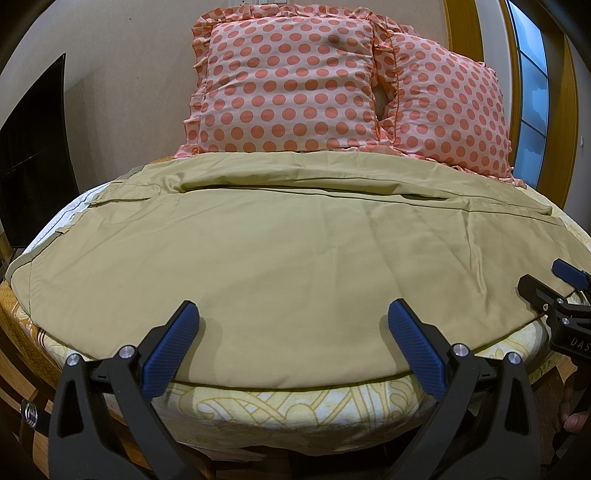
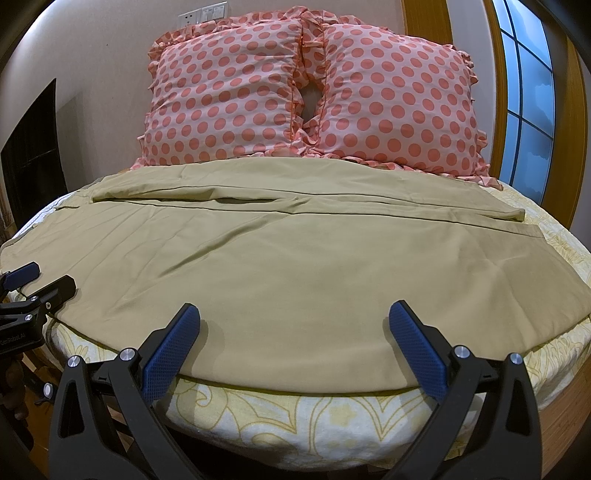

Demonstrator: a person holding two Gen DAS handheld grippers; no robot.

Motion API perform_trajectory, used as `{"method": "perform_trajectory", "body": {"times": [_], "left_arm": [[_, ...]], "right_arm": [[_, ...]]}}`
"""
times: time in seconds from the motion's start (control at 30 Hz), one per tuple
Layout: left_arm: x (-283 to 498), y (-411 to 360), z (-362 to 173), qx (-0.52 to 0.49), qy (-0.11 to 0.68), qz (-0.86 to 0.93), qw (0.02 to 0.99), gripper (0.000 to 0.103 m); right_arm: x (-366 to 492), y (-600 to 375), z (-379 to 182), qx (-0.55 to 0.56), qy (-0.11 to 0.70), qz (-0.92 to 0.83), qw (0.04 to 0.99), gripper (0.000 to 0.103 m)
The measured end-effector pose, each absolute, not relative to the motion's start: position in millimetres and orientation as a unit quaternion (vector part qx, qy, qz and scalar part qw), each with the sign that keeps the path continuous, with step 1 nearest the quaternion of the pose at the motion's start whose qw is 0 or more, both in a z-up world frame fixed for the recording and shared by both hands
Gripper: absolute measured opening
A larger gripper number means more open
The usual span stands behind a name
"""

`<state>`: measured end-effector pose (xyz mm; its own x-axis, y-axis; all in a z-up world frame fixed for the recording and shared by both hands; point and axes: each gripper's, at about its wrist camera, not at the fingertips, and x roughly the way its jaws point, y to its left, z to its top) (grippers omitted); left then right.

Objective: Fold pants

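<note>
**Khaki pants spread flat, both my tongs wide at the near edge**

The khaki cotton pants [image 1: 280,258] lie across the bed, lengthwise from left to right, the waistband with its belt loops at the left and the leg hems at the right. One leg lies nearer me, the other farther, with a dark seam of shadow between them. The cloth covers most of the white bedsheet with a yellow scroll pattern [image 1: 295,406], and its near edge runs along the near side of the bed.

My left gripper [image 1: 293,325] stands wide, its two blue ribbed pads [image 1: 171,354] spread far apart over the near edge of the pants, gripping nothing. My right gripper [image 2: 294,325] is just as wide, also over the near edge, farther to the right, and empty.

In the left wrist view, the right gripper shows at the right border, and its black body carries white letters that I read as "DAS"; the rest is cut off. In the right wrist view, the left gripper shows at the left border with white writing that looks like "GenRobot.AI".

Beyond the pants, two pink frilled pillows with coral polka dots [image 2: 314,96] lean side by side against the beige wall. A white switch plate [image 2: 203,14] sits on the wall above them; no marking on it is legible. A window with a wooden frame [image 2: 528,92] is at the far right.
</note>
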<state>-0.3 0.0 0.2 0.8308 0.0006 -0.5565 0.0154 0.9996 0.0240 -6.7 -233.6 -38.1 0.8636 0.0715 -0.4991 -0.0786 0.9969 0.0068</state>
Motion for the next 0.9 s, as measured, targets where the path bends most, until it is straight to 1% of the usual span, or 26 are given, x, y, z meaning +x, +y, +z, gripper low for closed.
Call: {"method": "perform_trajectory", "body": {"times": [0.5, 0.57, 0.63, 0.73, 0.8, 0.83, 0.87, 0.9], "left_arm": [[3, -1, 3, 0.017, 0.298, -0.010, 0.954, 0.101], [3, 1, 6, 0.017, 0.305, -0.014, 0.952, 0.101], [6, 6, 10, 0.013, 0.314, -0.017, 0.949, 0.101], [11, 19, 26, -0.008, 0.303, -0.011, 0.953, 0.101], [18, 25, 37, -0.018, 0.291, 0.001, 0.956, 0.101], [22, 28, 42, -0.023, 0.286, 0.007, 0.958, 0.101], [26, 29, 47, -0.027, 0.282, 0.010, 0.959, 0.101], [32, 31, 52, -0.031, 0.277, 0.012, 0.960, 0.101]], "right_arm": [[-11, -234, -46, -0.010, 0.245, 0.058, 0.968, 0.102], [0, -243, -37, -0.013, 0.275, 0.065, 0.959, 0.102], [11, -261, -15, -0.007, 0.275, 0.045, 0.960, 0.102], [47, -304, 32, 0.023, 0.257, -0.003, 0.966, 0.102], [86, -332, 51, 0.059, 0.275, -0.039, 0.959, 0.102], [124, -354, 58, 0.094, 0.297, -0.063, 0.948, 0.102], [144, -367, 59, 0.112, 0.311, -0.080, 0.940, 0.102], [183, -386, 58, 0.143, 0.336, -0.110, 0.924, 0.102]]}}
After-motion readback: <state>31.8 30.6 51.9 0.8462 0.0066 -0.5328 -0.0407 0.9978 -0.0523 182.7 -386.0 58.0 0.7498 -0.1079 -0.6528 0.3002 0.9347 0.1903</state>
